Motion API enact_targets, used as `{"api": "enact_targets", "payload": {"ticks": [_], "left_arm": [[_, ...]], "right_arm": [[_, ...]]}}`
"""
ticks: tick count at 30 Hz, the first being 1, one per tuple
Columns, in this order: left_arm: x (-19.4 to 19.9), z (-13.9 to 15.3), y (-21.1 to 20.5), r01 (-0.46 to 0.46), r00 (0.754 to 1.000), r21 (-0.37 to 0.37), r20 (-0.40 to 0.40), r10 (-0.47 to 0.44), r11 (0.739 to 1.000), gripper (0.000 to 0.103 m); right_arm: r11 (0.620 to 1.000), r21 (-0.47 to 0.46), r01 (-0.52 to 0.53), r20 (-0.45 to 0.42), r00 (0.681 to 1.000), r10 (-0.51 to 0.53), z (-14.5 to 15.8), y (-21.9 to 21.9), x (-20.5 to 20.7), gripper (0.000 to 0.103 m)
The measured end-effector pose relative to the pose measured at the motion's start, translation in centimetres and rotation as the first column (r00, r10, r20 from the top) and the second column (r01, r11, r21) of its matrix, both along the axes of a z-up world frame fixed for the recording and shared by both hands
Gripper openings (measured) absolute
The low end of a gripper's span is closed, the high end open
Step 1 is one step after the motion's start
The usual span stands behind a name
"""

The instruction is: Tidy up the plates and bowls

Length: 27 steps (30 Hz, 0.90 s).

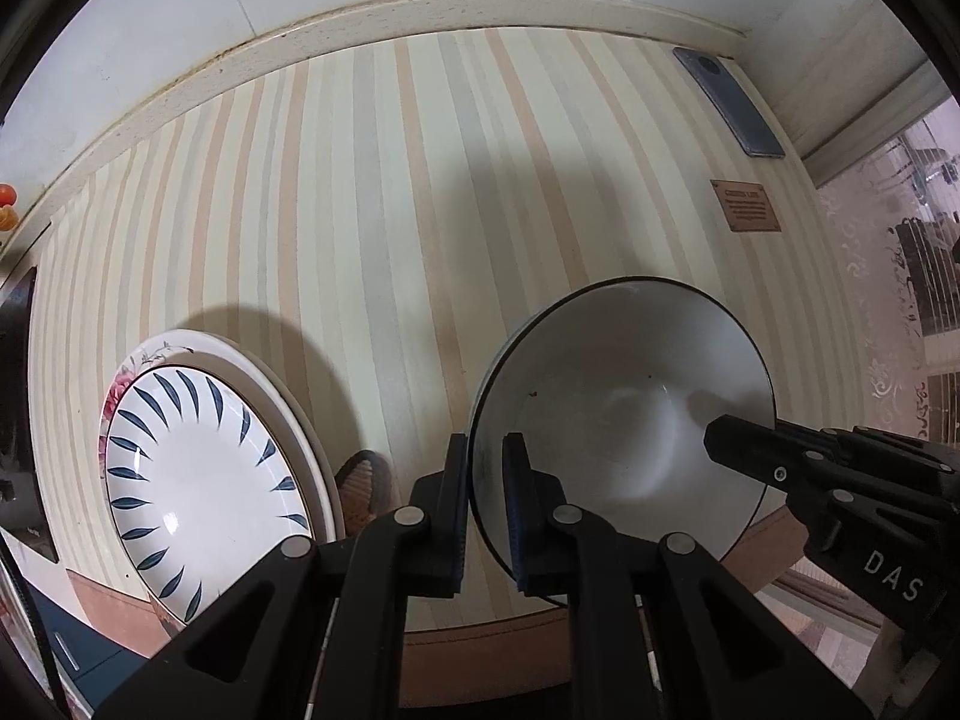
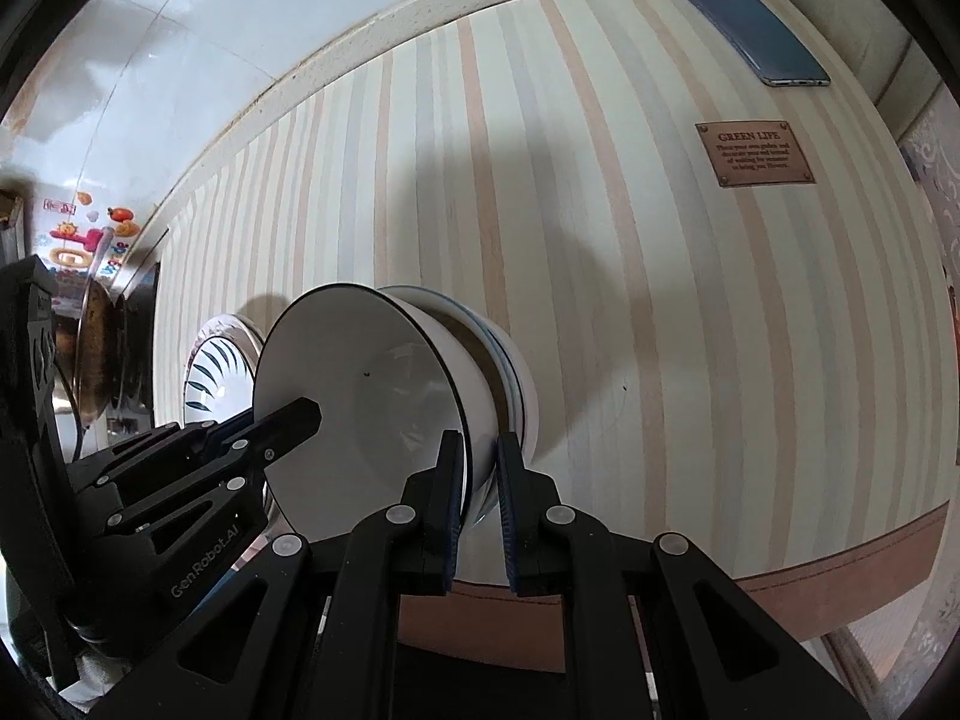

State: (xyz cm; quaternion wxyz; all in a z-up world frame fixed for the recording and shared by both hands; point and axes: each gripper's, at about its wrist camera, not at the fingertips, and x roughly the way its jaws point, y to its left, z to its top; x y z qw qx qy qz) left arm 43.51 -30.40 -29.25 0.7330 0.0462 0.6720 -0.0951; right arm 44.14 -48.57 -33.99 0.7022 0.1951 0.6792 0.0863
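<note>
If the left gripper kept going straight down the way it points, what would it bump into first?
The left gripper already has its fingers clamped on the rim of the white bowl. Pushed straight on, it would likely drive that bowl onto the bowl beneath it, above the striped tablecloth; depth is hard to judge.

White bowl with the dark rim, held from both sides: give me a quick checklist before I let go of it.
1. Left hand-held gripper shut on the white bowl at its rim: ok.
2. Right hand-held gripper shut on the opposite rim: ok.
3. White bowl seated fully in the lower bowl: cannot tell.
4. White bowl apart from the leaf-patterned plate: ok.
5. Phone well away, at the table's far corner: ok.
</note>
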Motion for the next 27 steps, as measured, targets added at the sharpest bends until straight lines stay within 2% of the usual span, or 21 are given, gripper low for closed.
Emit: {"api": "enact_targets", "payload": {"ticks": [11,16,19,20,21,23,27], "left_arm": [[-0.4,0.0,0.1,0.003,1.0,0.001,-0.003,-0.003,1.0,0.01],[-1.2,3.0,0.8,0.005,0.999,-0.027,0.043,-0.004,1.0,0.01],[-2.4,5.7,1.5,0.027,0.996,-0.058,0.09,-0.021,0.998,0.01],[-2.8,6.5,1.7,0.035,0.994,-0.065,0.103,-0.028,0.997,0.013],[-3.3,7.6,2.0,0.045,0.992,-0.073,0.12,-0.036,0.996,0.015],[-4.3,9.4,2.5,0.067,0.987,-0.09,0.155,-0.053,0.994,0.024],[-6.1,12.5,4.1,0.085,0.977,-0.13,0.205,-0.057,0.988,0.031]], "right_arm": [[1.0,-0.015,-0.007,-0.007,1.0,0.007,0.1,0.3,0.6,0.018],[1.0,-0.021,0.018,0.009,1.0,-0.017,1.6,0.1,-0.2,0.018],[0.999,-0.046,0.028,0.059,0.998,-0.026,4.2,0.5,-1.7,0.02],[0.998,-0.055,0.036,0.081,0.996,-0.031,5.4,0.8,-2.3,0.028],[0.997,-0.064,0.042,0.102,0.994,-0.036,6.5,0.9,-2.9,0.04],[0.994,-0.084,0.066,0.152,0.987,-0.053,8.8,1.3,-4.3,0.053],[0.988,-0.104,0.112,0.233,0.969,-0.085,12.9,1.9,-7.1,0.066]]}}
